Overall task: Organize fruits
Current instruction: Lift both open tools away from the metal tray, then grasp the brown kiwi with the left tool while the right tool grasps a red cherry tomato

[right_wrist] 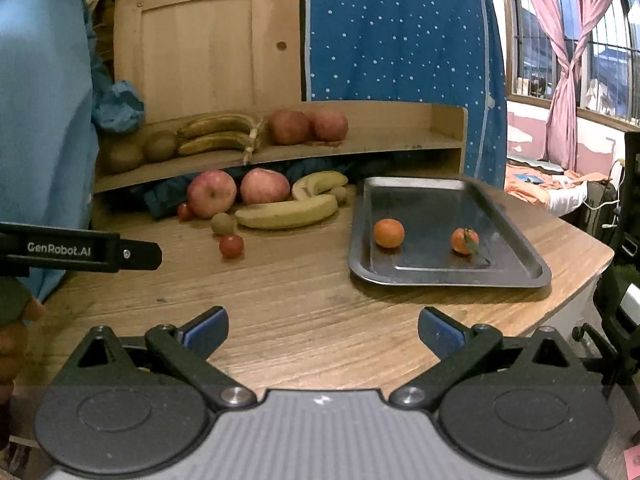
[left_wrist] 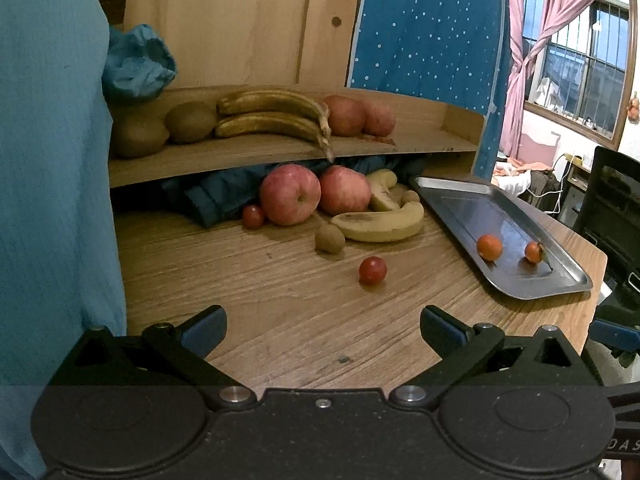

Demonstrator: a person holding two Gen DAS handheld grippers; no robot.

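**Fruit scattered, two on the tray**

Two small oranges [right_wrist: 389, 233] [right_wrist: 464, 241] sit apart on the metal tray [right_wrist: 516, 256]. On the wooden table [right_wrist: 304, 312], two red apples [right_wrist: 211, 193] [right_wrist: 265, 185], two yellow bananas [right_wrist: 286, 212] [right_wrist: 320, 182], a kiwi [right_wrist: 222, 223] and a cherry tomato [right_wrist: 231, 246] cluster near the shelf.

apples [right_wrist: 211, 193] 4 | bananas [right_wrist: 286, 212] 4 | kiwis [right_wrist: 222, 223] 4 | tomatoes [right_wrist: 231, 246] 2 | tangerines [right_wrist: 389, 233] 2 | tray [right_wrist: 516, 256] 1

Orange tangerines [right_wrist: 389, 233]; grey tray [right_wrist: 520, 268]; white-dotted blue cloth [right_wrist: 400, 32].
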